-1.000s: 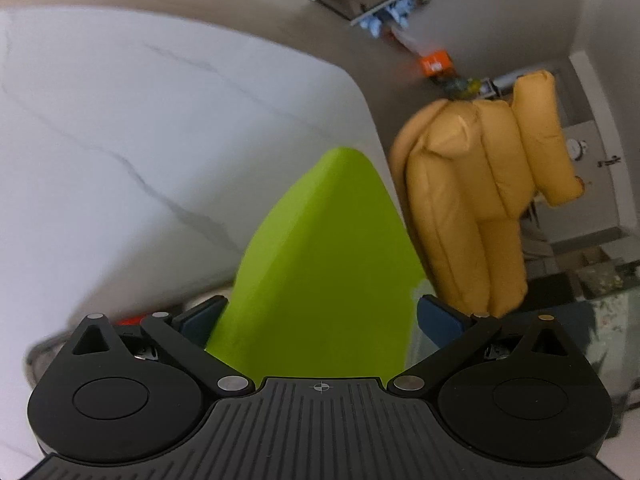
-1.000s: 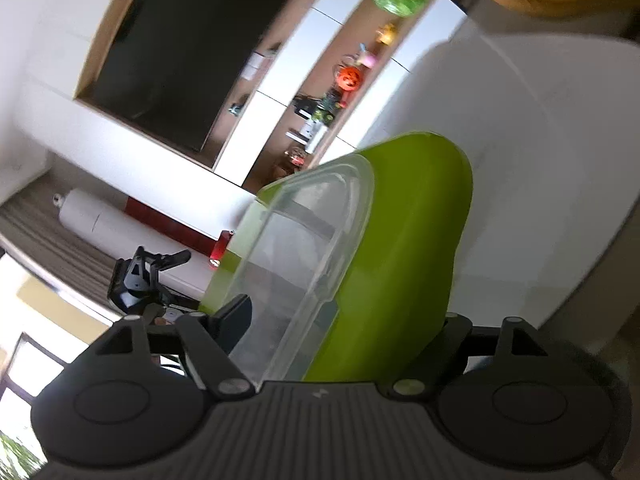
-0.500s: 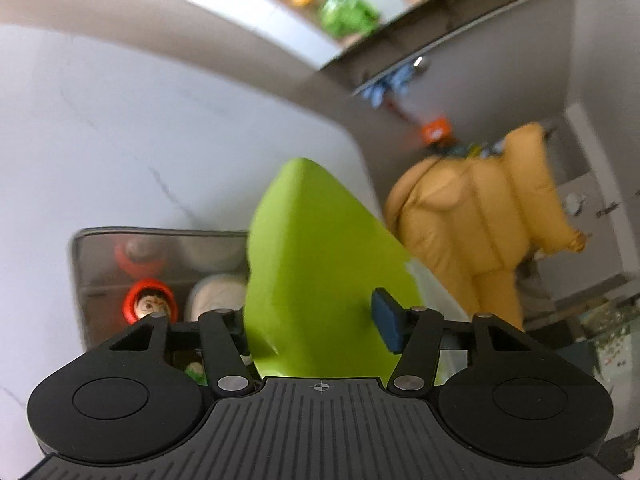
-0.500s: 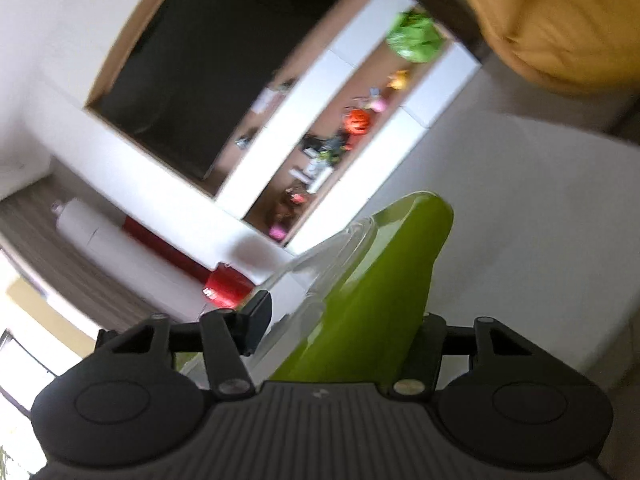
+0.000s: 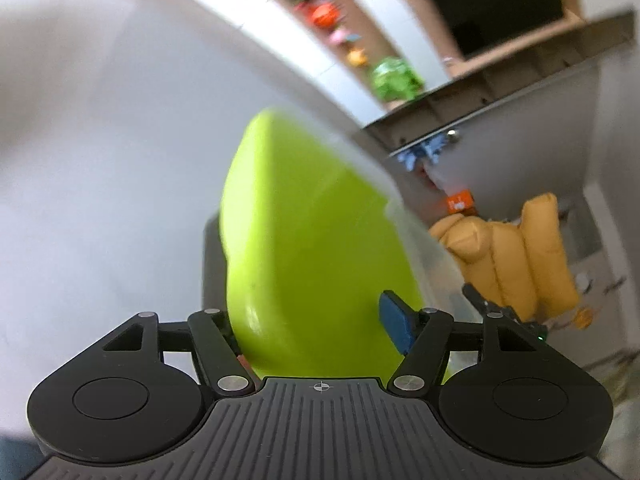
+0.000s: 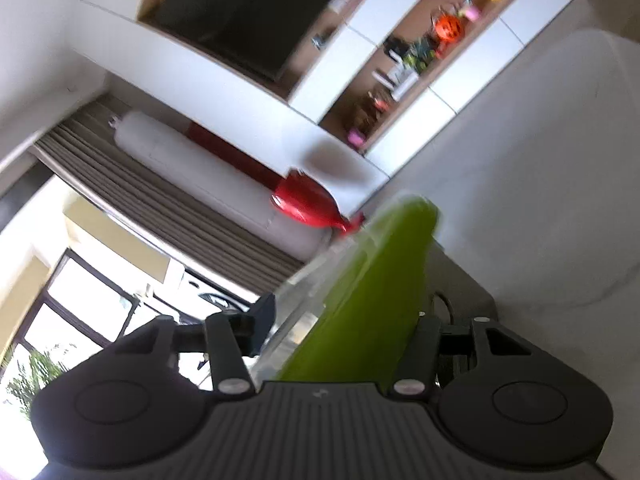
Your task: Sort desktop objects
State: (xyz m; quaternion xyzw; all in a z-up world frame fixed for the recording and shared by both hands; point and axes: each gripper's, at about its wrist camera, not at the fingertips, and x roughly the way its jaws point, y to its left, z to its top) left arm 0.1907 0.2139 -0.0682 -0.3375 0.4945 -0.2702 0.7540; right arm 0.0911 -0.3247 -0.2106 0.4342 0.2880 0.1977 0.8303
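Here my left gripper [image 5: 316,312] and right gripper [image 6: 344,320] both straddle the green lid [image 5: 304,240] above the white table [image 5: 100,140]; left jaws widening, right jaws narrowing.

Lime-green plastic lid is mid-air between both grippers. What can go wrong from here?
Left gripper jaws are opening with the lime-green plastic lid between them; it may slip.
Right gripper jaws are closing on its clear plastic rim; the lid may twist.
Blurred frames: a fast swing may clip the dark grey box behind.
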